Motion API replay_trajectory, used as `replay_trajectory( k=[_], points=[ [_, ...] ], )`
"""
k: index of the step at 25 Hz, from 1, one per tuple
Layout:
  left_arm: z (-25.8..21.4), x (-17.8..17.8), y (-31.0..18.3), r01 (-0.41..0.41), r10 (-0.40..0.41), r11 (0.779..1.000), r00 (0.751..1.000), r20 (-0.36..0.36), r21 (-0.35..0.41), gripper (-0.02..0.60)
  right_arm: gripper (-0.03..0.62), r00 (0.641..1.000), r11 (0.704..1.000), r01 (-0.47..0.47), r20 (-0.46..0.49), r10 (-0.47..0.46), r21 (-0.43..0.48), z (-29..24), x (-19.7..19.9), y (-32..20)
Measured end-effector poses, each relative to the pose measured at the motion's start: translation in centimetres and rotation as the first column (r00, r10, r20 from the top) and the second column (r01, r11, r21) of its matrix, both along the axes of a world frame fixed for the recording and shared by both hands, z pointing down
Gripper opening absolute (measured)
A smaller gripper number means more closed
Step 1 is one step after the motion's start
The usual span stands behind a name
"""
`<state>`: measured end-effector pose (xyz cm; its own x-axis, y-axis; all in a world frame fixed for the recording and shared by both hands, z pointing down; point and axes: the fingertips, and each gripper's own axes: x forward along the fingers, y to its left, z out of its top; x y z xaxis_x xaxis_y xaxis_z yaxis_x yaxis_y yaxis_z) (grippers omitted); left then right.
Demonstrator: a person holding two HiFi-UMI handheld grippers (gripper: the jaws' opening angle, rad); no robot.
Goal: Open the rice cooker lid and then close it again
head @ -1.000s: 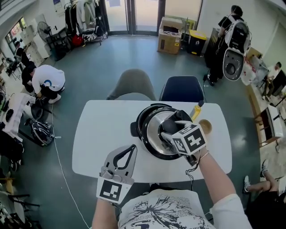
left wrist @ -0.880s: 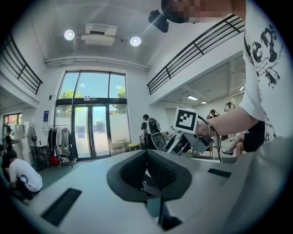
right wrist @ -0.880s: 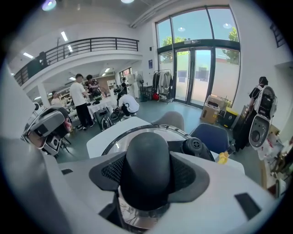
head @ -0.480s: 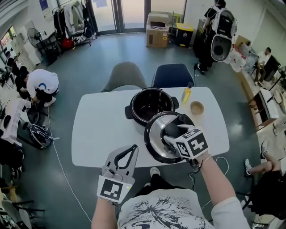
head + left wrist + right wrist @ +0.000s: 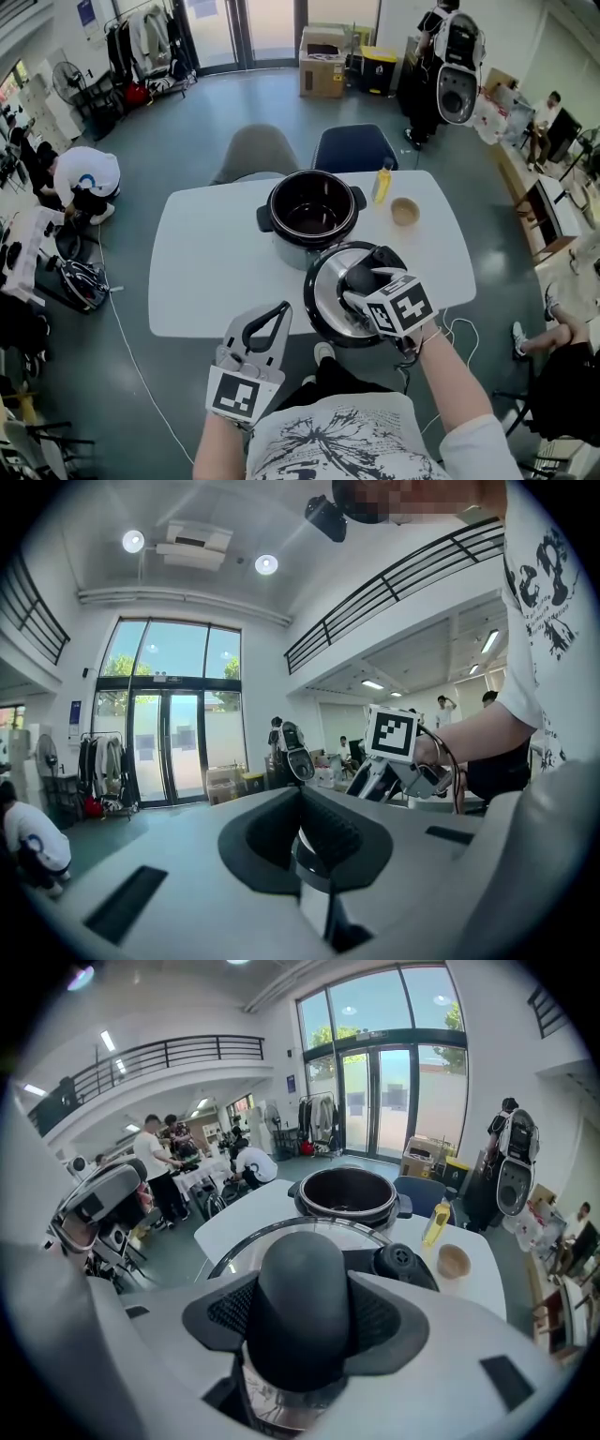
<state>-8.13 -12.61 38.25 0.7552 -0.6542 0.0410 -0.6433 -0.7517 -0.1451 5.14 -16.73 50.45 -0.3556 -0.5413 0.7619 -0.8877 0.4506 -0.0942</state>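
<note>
The black rice cooker pot (image 5: 311, 212) stands open on the white table (image 5: 206, 253), its dark inside bare. Its round lid (image 5: 328, 305) hangs over the table's near edge, in front of the pot and slightly right. My right gripper (image 5: 361, 281) is shut on the lid's black knob (image 5: 305, 1297), which fills the space between its pads; the pot (image 5: 349, 1194) shows beyond the lid's rim. My left gripper (image 5: 279, 311) hovers low at the near edge, left of the lid, shut with nothing in it. In the left gripper view the left gripper (image 5: 314, 841) points level across the room.
A yellow bottle (image 5: 381, 184) and a small wooden bowl (image 5: 405, 211) stand right of the pot. A grey chair (image 5: 255, 150) and a blue chair (image 5: 354, 148) sit at the table's far side. People, boxes and a clothes rack ring the floor.
The lid has come off the pot and moved toward me in the right gripper, leaving the pot uncovered. The left gripper stays near the table's front edge.
</note>
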Motion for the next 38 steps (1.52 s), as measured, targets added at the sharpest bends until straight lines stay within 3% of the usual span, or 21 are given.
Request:
replay_trajectory(
  k=[10,22,26,38],
  points=[
    [-1.0,1.3,-0.2,0.005,-0.005,0.999,1.0,0.001,0.04,0.013,0.291,0.999,0.999,0.034,-0.007,-0.034,0.012,-0.6,0.2,-0.3],
    [-3.0,3.7,-6.5,0.075,-0.083,0.99,0.995,0.058,0.117,0.012,0.291,0.985,0.982,0.172,-0.037,-0.169,0.083,-5.0,0.7,-9.5],
    [-4.0,5.0,-10.3,0.126,-0.131,0.986,0.991,0.035,0.112,0.014,0.291,0.98,0.975,0.2,-0.03,-0.198,0.098,-6.5,1.9,-14.4],
    [-3.8,4.2,-20.8,0.296,-0.291,0.954,0.953,-0.086,0.052,0.014,0.292,0.948,0.946,0.318,-0.036,-0.316,0.059,-4.9,-0.4,-27.1]
  ],
)
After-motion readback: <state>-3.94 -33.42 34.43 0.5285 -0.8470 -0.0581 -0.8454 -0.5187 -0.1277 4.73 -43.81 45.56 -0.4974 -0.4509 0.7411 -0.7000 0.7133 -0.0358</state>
